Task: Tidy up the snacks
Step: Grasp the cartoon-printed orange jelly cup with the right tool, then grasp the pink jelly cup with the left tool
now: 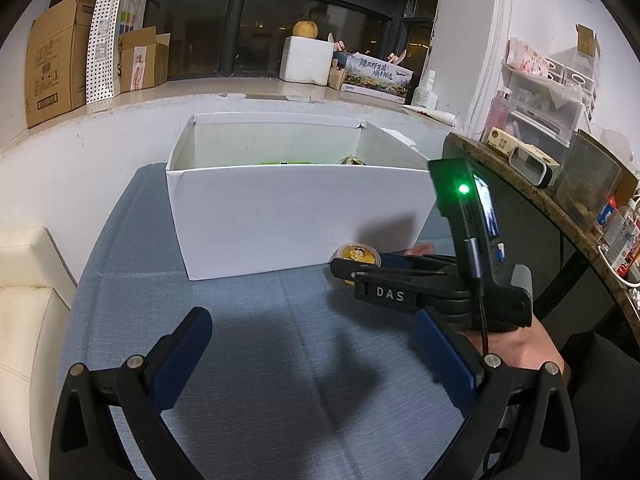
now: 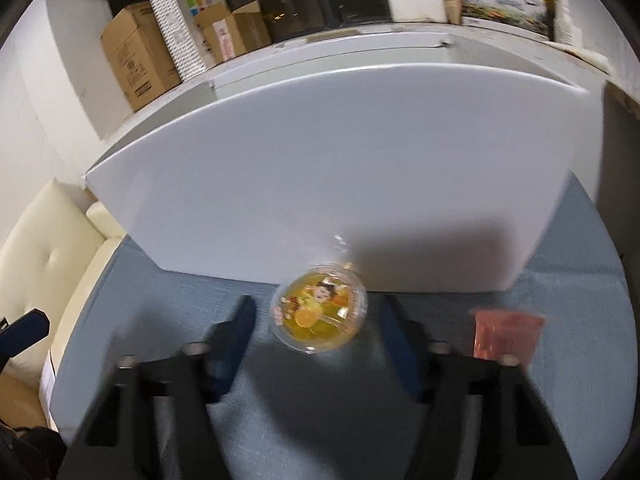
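A round clear jelly cup (image 2: 319,312) with an orange cartoon lid stands on the blue tablecloth, close against the front wall of a white cardboard box (image 2: 340,160). My right gripper (image 2: 318,314) is open and straddles the cup, with a gap between each pad and its rim. In the left wrist view the same cup (image 1: 357,253) peeks out behind the right gripper (image 1: 356,269). My left gripper (image 1: 312,328) hangs open over bare cloth, holding nothing. Inside the box (image 1: 280,220) a green packet (image 1: 284,163) and a foil-wrapped snack (image 1: 352,160) just show over the rim.
A pink packet (image 2: 506,332) lies on the cloth to the right of the cup. A cream cushioned seat (image 1: 24,280) borders the table on the left. A dark round side table (image 1: 560,200) crowded with containers stands at the right. Cardboard boxes (image 1: 56,60) line the windowsill behind.
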The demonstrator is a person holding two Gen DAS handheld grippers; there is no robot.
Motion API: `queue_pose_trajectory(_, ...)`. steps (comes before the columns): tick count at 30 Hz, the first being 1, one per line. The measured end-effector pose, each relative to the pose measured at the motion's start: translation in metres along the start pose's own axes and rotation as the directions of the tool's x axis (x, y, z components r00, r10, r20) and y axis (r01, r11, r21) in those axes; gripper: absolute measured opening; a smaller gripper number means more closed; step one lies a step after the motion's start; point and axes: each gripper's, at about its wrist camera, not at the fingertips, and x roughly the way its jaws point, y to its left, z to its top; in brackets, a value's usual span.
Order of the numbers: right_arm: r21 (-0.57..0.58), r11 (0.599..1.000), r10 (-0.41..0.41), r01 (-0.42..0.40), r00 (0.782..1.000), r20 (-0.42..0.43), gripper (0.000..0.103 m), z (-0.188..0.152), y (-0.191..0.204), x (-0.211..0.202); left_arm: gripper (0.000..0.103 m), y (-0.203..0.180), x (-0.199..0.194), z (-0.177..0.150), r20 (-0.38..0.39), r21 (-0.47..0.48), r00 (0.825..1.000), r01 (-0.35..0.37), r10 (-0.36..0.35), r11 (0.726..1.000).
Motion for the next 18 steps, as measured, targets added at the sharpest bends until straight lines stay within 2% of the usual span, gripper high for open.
queue_pose_trajectory(7, -0.016, 0.999, 0.042, -0.042, 0.999, 0.033, 0.047, -0.003, 0.000, -0.030, 0.103, 0.000, 0.004, -0.002, -0.010, 0.007, 1.000, -0.011, 0.011, 1.000)
queue_pose_trajectory(10, -0.022, 0.999, 0.046, -0.044, 0.996, 0.079, 0.047, -0.006, -0.006, -0.063, 0.103, -0.005, 0.010, -0.002, -0.030, 0.027, 0.999, -0.010, 0.011, 1.000)
queue_pose_trajectory(13, 0.023, 0.998, 0.061, -0.064, 0.990, 0.130, 0.047, -0.016, -0.021, -0.103, 0.103, -0.015, 0.021, -0.001, -0.059, 0.041, 0.998, -0.006, 0.008, 0.999)
queue_pose_trajectory(18, 0.091, 0.995, 0.035, -0.052, 0.981, 0.189, 0.047, -0.039, -0.050, -0.150, 0.103, -0.042, 0.043, 0.004, -0.092, 0.060, 0.996, 0.023, -0.017, 0.998)
